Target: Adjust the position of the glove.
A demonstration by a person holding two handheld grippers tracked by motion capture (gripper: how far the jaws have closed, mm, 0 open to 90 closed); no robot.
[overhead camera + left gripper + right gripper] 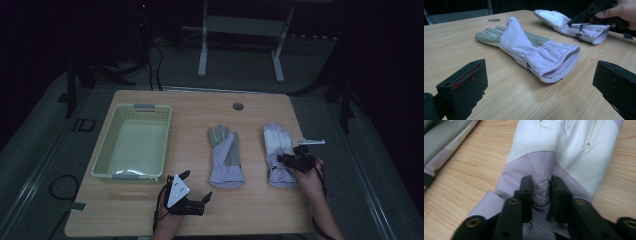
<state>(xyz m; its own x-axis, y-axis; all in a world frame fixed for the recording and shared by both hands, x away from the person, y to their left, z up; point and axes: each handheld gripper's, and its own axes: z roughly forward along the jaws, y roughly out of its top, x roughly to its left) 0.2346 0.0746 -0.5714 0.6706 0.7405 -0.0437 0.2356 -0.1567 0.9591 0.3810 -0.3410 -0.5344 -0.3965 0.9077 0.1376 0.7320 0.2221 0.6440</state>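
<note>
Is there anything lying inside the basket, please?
No, the basket shows a bare floor in the high view, while both gloves lie on the table.

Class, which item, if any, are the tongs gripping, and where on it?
The right tongs pinch the right-hand lilac-and-white fabric glove at its snowflake badge; the left tongs hold nothing.

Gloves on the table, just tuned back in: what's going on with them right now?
A person works two hand-held grippers at the wooden table. The right gripper is down on the right glove, its jaws pinching the fabric around the round snowflake badge. The left gripper waits open near the table's front edge, facing the left glove, which lies flat, untouched. The pale basket at the left is empty; neither glove is in it yet.
</note>
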